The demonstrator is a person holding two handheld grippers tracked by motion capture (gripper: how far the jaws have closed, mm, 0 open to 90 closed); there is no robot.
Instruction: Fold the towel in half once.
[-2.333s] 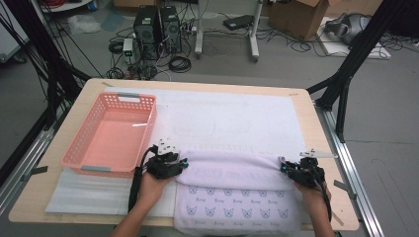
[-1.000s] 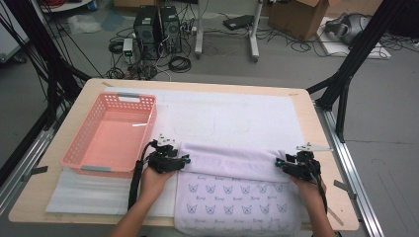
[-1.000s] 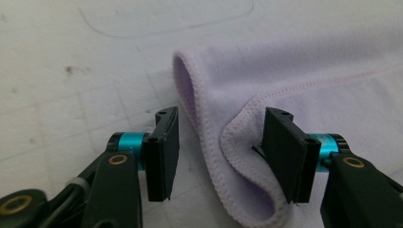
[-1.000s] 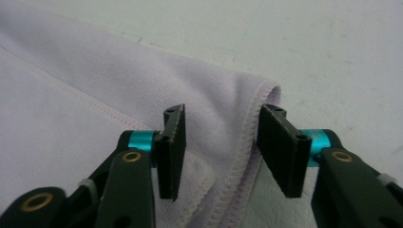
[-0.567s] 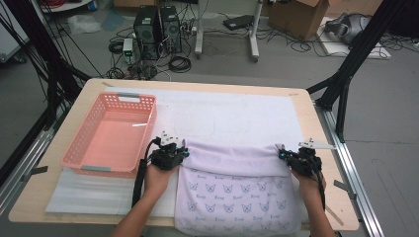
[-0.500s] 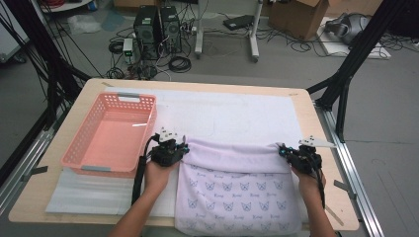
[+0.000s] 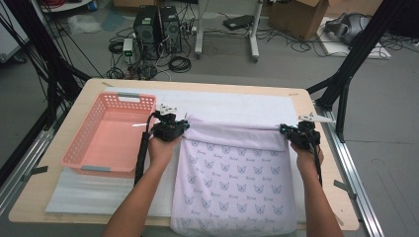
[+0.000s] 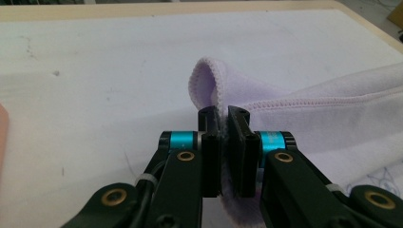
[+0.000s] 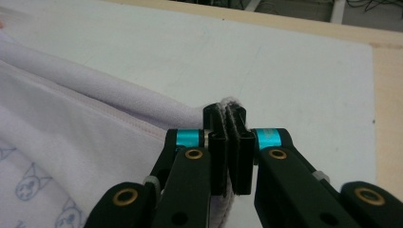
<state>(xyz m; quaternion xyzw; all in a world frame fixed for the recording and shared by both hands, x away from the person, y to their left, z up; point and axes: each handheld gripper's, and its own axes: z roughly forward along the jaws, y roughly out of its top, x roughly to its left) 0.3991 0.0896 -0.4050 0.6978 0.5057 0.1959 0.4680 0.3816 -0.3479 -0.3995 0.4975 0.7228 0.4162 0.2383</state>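
A pale lilac towel [image 7: 232, 173] printed with small cat faces lies on the white mat and hangs over the table's near edge. Its far edge is lifted and stretched between both grippers. My left gripper [image 7: 184, 124] is shut on the towel's far left corner; in the left gripper view the jaws [image 8: 222, 116] pinch the hemmed cloth [image 8: 332, 118], and a loop of hem stands up above them. My right gripper [image 7: 285, 129] is shut on the far right corner; in the right gripper view the fabric [image 9: 71, 128] runs off to the left from the pinched jaws [image 9: 225, 114].
A pink plastic basket [image 7: 79, 143] stands empty at the table's left, close beside my left hand. A white mat [image 7: 237, 101] covers the wooden table [image 7: 29, 197] under and beyond the towel. Black frame posts stand at the table's sides, and cables and computers lie on the floor behind.
Both grippers have shut on the towel's far corners, then moved away from the person and upward. The far edge has risen and pulled taut, and more of the printed side shows.
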